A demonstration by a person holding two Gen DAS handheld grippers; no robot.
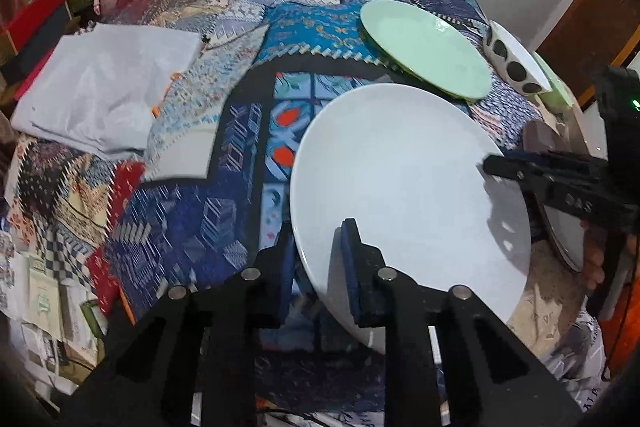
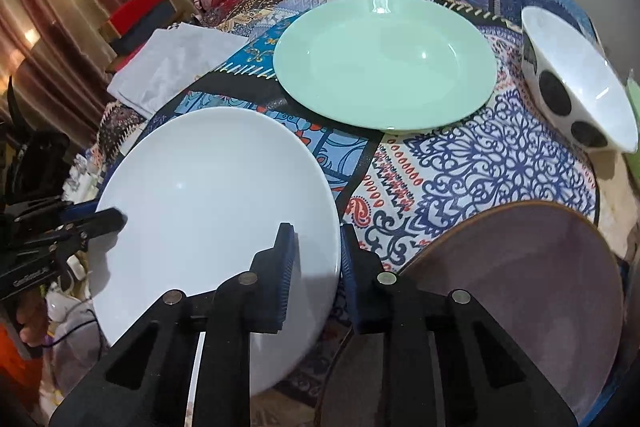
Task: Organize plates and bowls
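Both tongs, left and right, pinching white plate rims; lift level, then over to green plate, upper centre.

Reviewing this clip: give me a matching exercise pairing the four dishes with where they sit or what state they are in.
Things:
1. round white ceramic plate
2. round mint-green plate
3. white bowl with black dots
4. brown-rimmed grey plate

Places or states:
A. far right, lying tipped on its side
B. flat on the patchwork cloth, further back, touched by no tongs
C. gripped at opposite rims by left tongs and right tongs
D. nearest, right of the right tongs

Pairs: 1-C, 2-B, 3-A, 4-D
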